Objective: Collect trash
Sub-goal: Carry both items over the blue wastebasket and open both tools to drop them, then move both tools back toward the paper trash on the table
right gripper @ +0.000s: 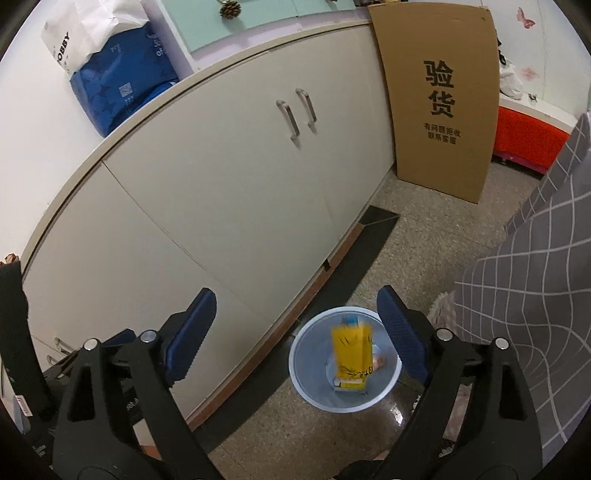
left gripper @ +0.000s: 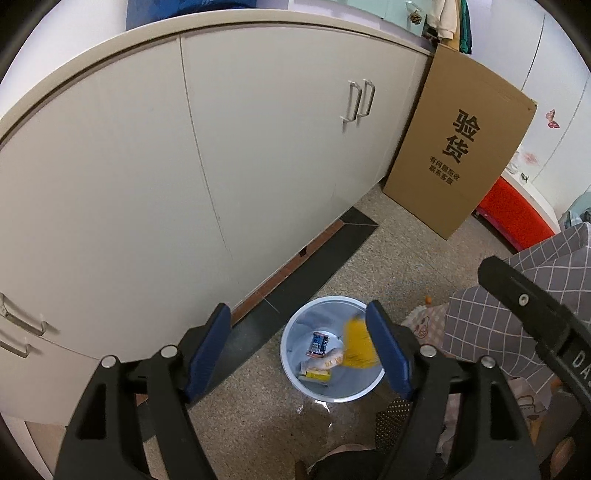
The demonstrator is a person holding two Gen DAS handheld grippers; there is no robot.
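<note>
A blurred yellow rectangular packet [right gripper: 351, 350] shows in mid-air over the mouth of the round pale-blue plastic bin [right gripper: 301, 380], which stands on the floor below both tools; the packet touches neither blue pad of the right gripper [right gripper: 295, 332], whose jaws stand wide apart with nothing between them. In the left wrist view the same yellow packet [left gripper: 360, 345] shows at the bin's right side, partly hidden behind that tool's right pad. The left gripper [left gripper: 295, 345] is also spread wide and grips nothing.

Inside the bin [left gripper: 291, 365] lie a small dark-blue wrapper [left gripper: 318, 343], a pale tan crumpled piece [left gripper: 331, 359] and a small yellow-and-white carton [left gripper: 314, 376].

Just beside the bin, a dark tile strip [left gripper: 314, 266] runs along the foot of a long cream cabinet [left gripper: 147, 166] with paired metal handles [left gripper: 357, 100]. A tall brown cardboard sheet with black printed characters [right gripper: 439, 99] leans against the cabinet's far end. To the right, near the bin, grey fabric with a white grid pattern [right gripper: 535, 277] hangs down, and a patterned pale cloth [left gripper: 424, 325] lies at its foot. Farther off sits a red-orange low box [right gripper: 524, 136].

The floor is speckled grey-brown stone [right gripper: 424, 240], shiny with a wet-looking patch [left gripper: 314, 410] in front of the bin. On the cabinet top stand a blue package [right gripper: 125, 77], a white bag [right gripper: 85, 29] and a pine cone [right gripper: 230, 9].
</note>
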